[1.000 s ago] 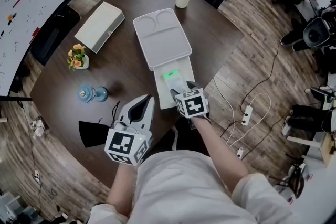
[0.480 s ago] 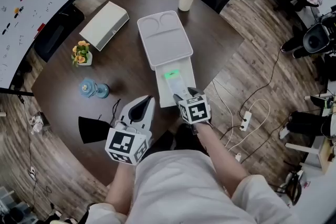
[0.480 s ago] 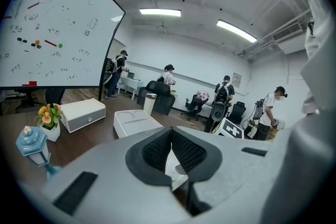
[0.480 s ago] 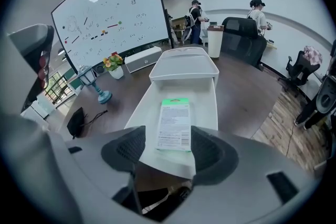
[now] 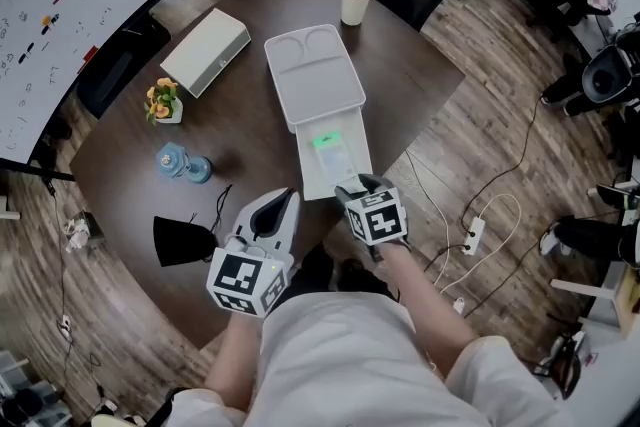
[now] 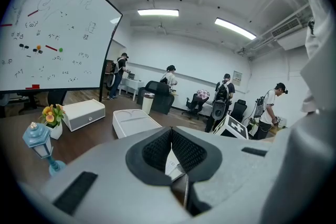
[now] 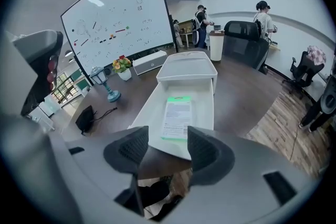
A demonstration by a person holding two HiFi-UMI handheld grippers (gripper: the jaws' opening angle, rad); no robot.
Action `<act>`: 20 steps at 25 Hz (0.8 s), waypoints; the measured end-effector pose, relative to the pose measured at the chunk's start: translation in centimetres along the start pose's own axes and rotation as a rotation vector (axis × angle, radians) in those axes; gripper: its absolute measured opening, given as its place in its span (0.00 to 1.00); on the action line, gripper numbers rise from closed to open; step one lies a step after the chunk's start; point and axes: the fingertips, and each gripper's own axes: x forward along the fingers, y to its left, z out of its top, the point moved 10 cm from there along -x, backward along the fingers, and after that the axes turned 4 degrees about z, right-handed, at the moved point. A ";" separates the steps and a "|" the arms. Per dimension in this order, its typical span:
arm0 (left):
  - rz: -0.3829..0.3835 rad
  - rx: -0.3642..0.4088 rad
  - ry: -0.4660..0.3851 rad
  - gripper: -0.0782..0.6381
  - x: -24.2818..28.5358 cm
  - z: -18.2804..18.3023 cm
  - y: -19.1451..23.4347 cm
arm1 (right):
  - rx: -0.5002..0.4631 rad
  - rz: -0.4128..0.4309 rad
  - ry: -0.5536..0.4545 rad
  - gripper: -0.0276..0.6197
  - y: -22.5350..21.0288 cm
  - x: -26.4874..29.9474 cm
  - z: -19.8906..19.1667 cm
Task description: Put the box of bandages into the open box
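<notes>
So the flat white box of bandages with the green end is lying inside the pulled-out drawer of the white plastic open box. The drawer's near end comes right up to the near edge of the dark brown wooden table. To the right of the drawer there's only a thin strip of tabletop before the edge. To its left is a wide bare patch, and the blue lantern figurine, the little pot of orange flowers and the black drawstring pouch sit well apart from it. The right gripper hovers at the drawer's near right corner. Its jaws are apart and have just been closing, with nothing pinched. The left gripper hangs over the near edge with its jaws together and empty. The right gripper view shows the print on the bandage box, while the left gripper view hides that box but catches people standing across the room. Only the head view shows the cables on the floor.
</notes>
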 end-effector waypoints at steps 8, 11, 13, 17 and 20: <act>0.020 0.001 -0.005 0.12 -1.3 -0.8 -3.3 | -0.017 0.028 -0.040 0.38 0.2 -3.5 -1.9; 0.014 0.003 -0.010 0.12 -1.7 -1.1 -5.0 | -0.020 0.035 -0.063 0.36 0.2 -5.3 -2.8; 0.008 0.007 -0.011 0.12 -1.9 -1.3 -6.1 | -0.020 0.037 -0.082 0.35 0.2 -6.7 -3.4; -0.007 0.017 -0.013 0.12 -2.3 -1.6 -8.5 | -0.023 0.044 -0.122 0.34 0.0 -9.7 -4.6; -0.013 0.023 -0.015 0.12 -2.6 -1.9 -10.4 | -0.026 0.046 -0.146 0.33 -0.3 -11.8 -5.6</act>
